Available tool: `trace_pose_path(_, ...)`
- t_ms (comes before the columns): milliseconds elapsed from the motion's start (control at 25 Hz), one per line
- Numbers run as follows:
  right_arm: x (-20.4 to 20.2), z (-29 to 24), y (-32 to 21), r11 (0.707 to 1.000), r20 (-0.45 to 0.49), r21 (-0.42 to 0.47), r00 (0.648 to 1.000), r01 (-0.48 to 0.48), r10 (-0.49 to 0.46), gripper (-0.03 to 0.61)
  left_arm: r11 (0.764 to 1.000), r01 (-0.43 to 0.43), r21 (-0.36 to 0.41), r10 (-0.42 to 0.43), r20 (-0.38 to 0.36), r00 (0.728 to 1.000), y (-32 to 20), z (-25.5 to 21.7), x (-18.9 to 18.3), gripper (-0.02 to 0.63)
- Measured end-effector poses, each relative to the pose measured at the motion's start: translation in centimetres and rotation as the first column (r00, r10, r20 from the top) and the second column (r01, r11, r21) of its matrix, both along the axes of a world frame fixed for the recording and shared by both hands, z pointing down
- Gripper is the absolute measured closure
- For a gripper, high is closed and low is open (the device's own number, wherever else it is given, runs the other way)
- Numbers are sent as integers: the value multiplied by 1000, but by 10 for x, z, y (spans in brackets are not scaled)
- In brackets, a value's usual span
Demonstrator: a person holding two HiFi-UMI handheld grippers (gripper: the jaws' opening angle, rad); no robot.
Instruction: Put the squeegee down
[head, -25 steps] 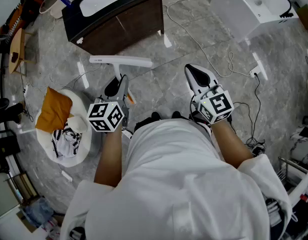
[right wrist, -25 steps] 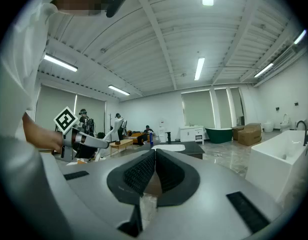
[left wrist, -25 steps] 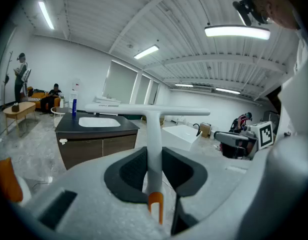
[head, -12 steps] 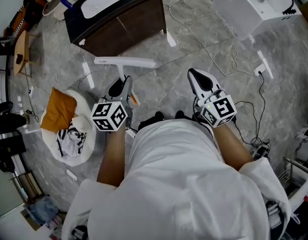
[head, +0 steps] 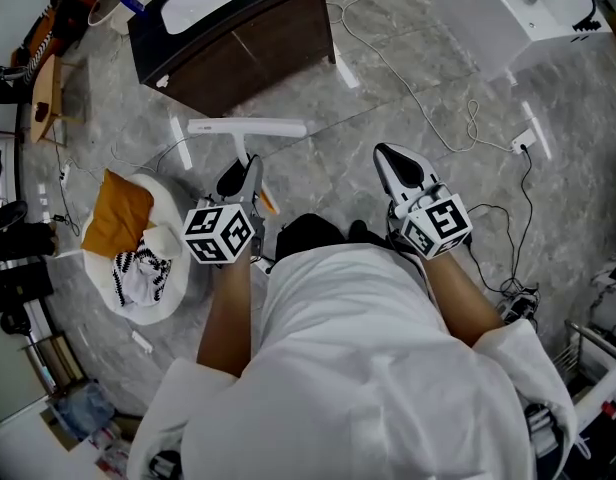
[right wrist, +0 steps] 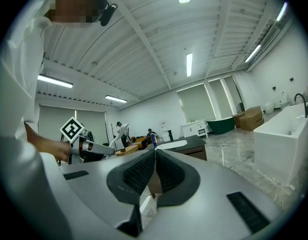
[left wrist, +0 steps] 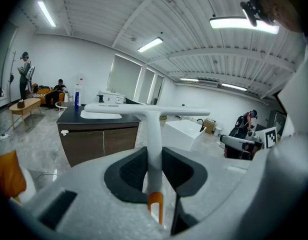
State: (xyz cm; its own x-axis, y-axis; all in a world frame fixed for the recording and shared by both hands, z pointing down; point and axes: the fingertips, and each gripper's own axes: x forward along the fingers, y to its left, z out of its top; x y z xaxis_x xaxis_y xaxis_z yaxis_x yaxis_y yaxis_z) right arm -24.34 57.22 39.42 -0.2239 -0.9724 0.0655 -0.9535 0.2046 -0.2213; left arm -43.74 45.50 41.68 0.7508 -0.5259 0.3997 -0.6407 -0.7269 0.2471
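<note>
Left gripper view shows the left claw pinching the squeegee by its white handle. The pads press on both sides of the handle, and its orange end sits just behind them. The T-shaped blade projects well ahead of the claw, crosswise to the jaws. In the head view the same blade lies ahead of the left claw, between it and the dark cabinet. We judge that the tool hangs above the floor and has not been set down.

The right claw is pressed together with nothing between its pads. In the head view it sits well to the right of the left claw.

We note the following hazards:
- Early release. If the pads part before the blade rests on the floor, the tool falls blade-first onto hard stone.
- Forward reach. The blade leads the claw, so a forward lowering move may strike the cabinet front.
- Uneven seat. A cable runs ahead and to the right of the claw, and a blade laid across it would rock.
</note>
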Motion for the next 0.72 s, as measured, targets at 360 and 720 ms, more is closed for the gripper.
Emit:
trace_pose_path(360,36,19,-29,997,47,-57,998,-42,45,560,999,20,-48,-21,-14,1000,-32,17,10,520)
trace_pose_path(720,66,21,-130,997,37,-78,999,-29,31,560,996,15,-86,-20,-60,998,-125,28,50,520)
